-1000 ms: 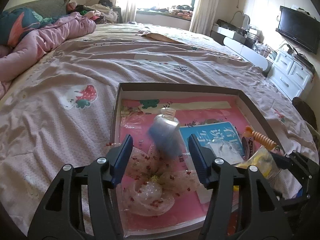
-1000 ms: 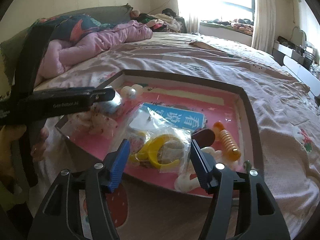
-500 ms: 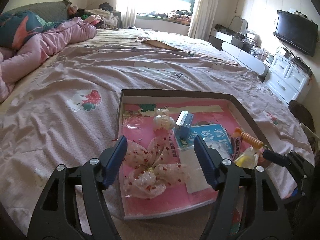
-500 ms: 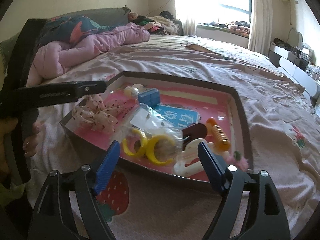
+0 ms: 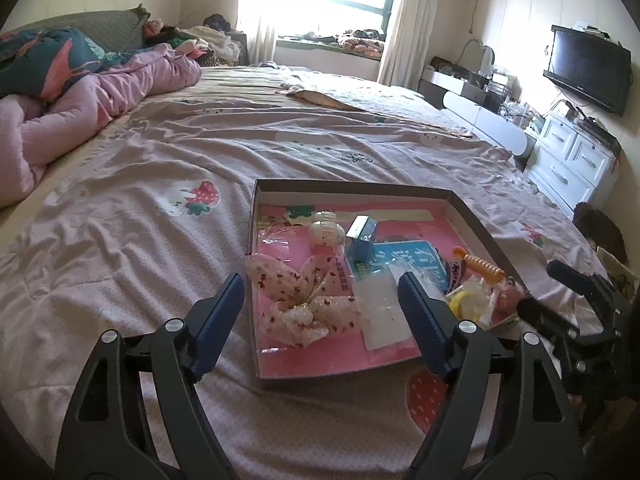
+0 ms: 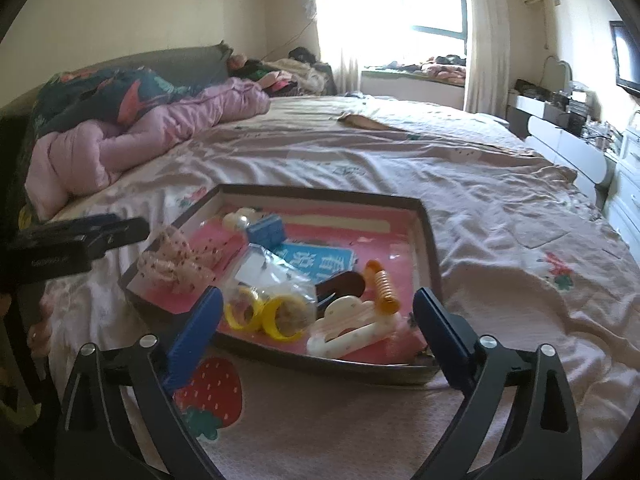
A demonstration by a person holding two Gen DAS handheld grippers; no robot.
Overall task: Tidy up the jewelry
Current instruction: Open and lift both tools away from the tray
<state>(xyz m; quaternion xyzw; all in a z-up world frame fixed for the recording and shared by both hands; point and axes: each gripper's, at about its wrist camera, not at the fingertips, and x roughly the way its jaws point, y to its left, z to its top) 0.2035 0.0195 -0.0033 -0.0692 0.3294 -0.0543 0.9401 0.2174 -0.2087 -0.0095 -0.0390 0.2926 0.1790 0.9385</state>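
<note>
- A shallow tray (image 5: 472, 216) with a pink printed floor lies on the bed (image 5: 160, 240), holding the jewelry and hair pieces.
- The left gripper (image 5: 320, 312) hangs above the tray's near left edge, jaws spread wide, nothing between them.
- The right gripper (image 6: 318, 322) hovers over the tray's near edge, jaws also spread wide and empty.
- The left wrist view shows the sheer spotted bow (image 5: 304, 300) at the near left of the tray, a clear hair claw (image 5: 326, 232) at the far side, and a small blue box (image 5: 362, 238) just beside that claw.
- Only the left wrist view shows the flat clear packet (image 5: 382, 312) plainly, right of the bow.
- The right wrist view shows what the left view crowds at its edge: yellow rings in a clear bag (image 6: 266, 308), a white spotted hair clip (image 6: 352, 330), a dark brown clip (image 6: 344, 284) and an orange spiral clip (image 6: 384, 286), all near the tray's near right corner.
- A television (image 5: 586, 72) hangs on the far right wall in the left wrist view.
</note>
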